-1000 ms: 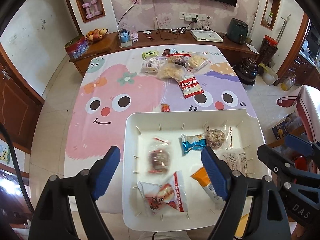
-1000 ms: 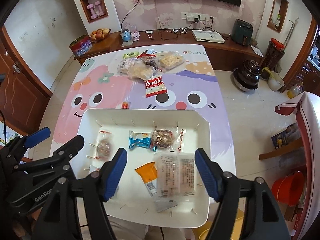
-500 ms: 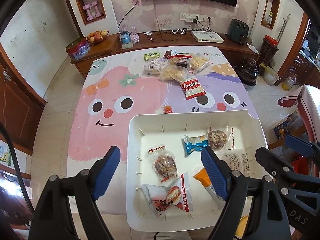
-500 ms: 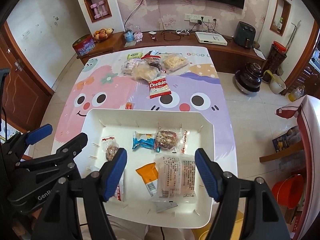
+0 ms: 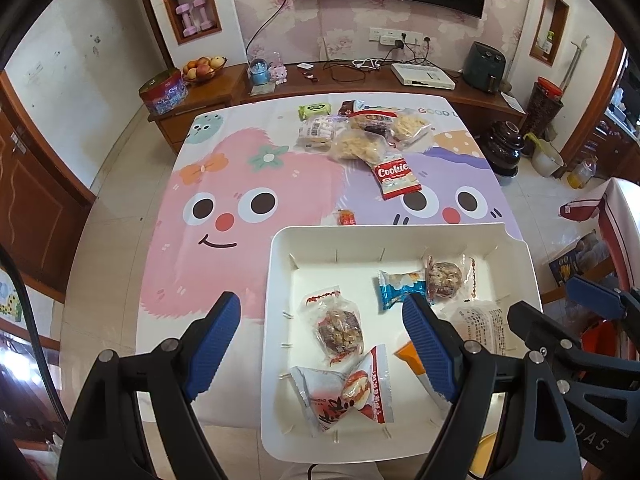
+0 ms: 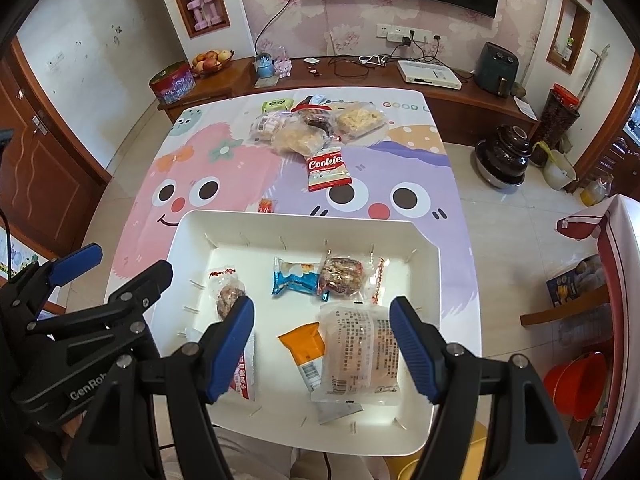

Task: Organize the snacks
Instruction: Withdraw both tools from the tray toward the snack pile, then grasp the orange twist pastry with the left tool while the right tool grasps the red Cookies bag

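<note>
A white tray (image 5: 276, 280) (image 6: 188, 240) sits at the table's near edge with several wrapped snacks in it: a nut ball pack (image 5: 338, 326), a red-white candy pack (image 5: 352, 392), a blue pack (image 6: 294, 278), an orange pack (image 6: 306, 346) and a large clear bag (image 6: 362, 354). A pile of snacks (image 5: 360, 136) (image 6: 308, 128) and a red Cookies pack (image 5: 396, 176) (image 6: 328, 170) lie at the far side. A small red candy (image 5: 346, 217) lies behind the tray. My left gripper (image 5: 322, 344) and right gripper (image 6: 322, 346) hover open and empty above the tray.
The table wears a pink and purple cartoon cloth (image 5: 240, 184). A wooden sideboard (image 5: 360, 80) with a fruit bowl, a tin and cables stands behind it. A dark pot (image 6: 504, 156) and a red bucket (image 6: 576, 384) stand on the floor at the right.
Both grippers have drawn back and up a little from the tray, so more of the table shows. Nothing was grasped; the snacks stay put.
</note>
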Available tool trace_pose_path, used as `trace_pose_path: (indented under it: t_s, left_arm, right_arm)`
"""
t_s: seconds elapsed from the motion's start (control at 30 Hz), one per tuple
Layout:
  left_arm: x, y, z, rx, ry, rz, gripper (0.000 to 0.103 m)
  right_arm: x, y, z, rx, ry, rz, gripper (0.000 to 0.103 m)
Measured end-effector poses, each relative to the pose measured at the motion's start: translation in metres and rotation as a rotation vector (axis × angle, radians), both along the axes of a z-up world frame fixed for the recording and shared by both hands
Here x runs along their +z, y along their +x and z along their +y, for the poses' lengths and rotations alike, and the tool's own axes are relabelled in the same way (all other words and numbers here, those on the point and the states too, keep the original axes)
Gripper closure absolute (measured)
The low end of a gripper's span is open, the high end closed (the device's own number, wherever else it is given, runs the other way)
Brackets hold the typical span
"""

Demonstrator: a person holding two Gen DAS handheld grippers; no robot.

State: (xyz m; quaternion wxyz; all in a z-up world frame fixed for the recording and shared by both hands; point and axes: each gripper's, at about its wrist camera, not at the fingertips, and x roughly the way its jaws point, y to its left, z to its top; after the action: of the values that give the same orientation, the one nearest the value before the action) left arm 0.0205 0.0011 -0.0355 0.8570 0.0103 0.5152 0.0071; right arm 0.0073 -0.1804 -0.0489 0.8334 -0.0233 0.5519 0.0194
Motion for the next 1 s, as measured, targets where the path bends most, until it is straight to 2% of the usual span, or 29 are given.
trace_pose_path:
  t_s: [0.23,0.53,0.63,0.87,1.0]
  left_arm:
    - [-0.013,0.008,0.014,0.045,-0.035,0.046,0.020]
    - [-0.025,0.025,0.020,0.056,-0.063,0.086,0.020]
    - [-0.025,0.037,0.020,0.055,-0.080,0.092,0.020]
    - [0.002,0.074,0.013,0.015,-0.063,0.015,0.020]
    - [0.022,0.105,0.007,-0.010,-0.053,-0.028,0.020]
  right_arm:
    - [-0.010,0.006,0.004,0.020,-0.010,0.035,0.032]
    - [-0.022,0.015,0.002,0.026,0.027,0.078,0.034]
    - [-0.021,0.019,-0.002,0.016,0.034,0.068,0.035]
    - [-0.010,0.049,-0.015,-0.017,0.048,0.053,0.035]
    - [0.012,0.081,-0.024,-0.031,0.028,-0.010,0.035]
